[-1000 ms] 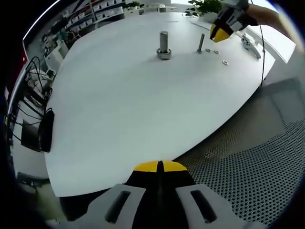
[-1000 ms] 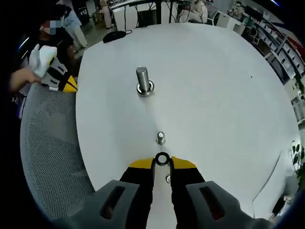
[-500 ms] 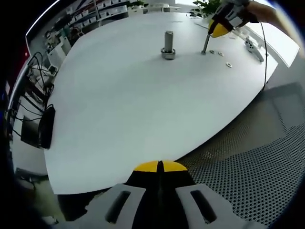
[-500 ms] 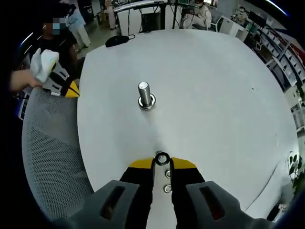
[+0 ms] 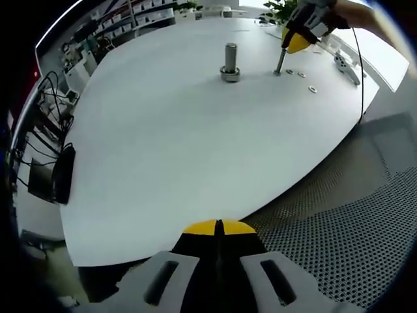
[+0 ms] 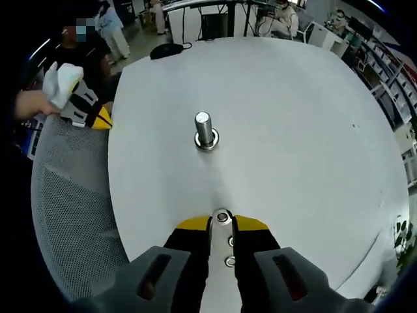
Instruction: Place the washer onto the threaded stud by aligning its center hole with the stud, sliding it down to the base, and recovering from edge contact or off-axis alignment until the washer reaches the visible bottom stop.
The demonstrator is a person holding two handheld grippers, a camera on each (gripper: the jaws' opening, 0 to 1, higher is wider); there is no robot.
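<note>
In the right gripper view a small dark washer (image 6: 222, 216) sits pinched between the yellow tips of my right gripper (image 6: 222, 222), which is shut on it. The thin threaded stud's silver top shows inside the washer's hole. From the left gripper view the stud (image 5: 279, 62) stands upright on the white table (image 5: 169, 143), with the right gripper (image 5: 296, 40) right above it. My left gripper (image 5: 218, 227) is shut with nothing in it, off the table's edge over a mesh chair, and appears far left in the right gripper view (image 6: 88, 111).
A thick bolt with a nut (image 5: 230, 62) (image 6: 206, 128) stands mid-table. Loose washers (image 5: 301, 74) (image 6: 230, 261) lie by the stud. A grey mesh chair (image 5: 365, 215) adjoins the table edge. A black object (image 5: 64, 179) and cables lie at the left side.
My right gripper has carried the washer forward until it sits over the stud's top, which now shows through the hole. The left gripper has stayed shut and nearly still.
</note>
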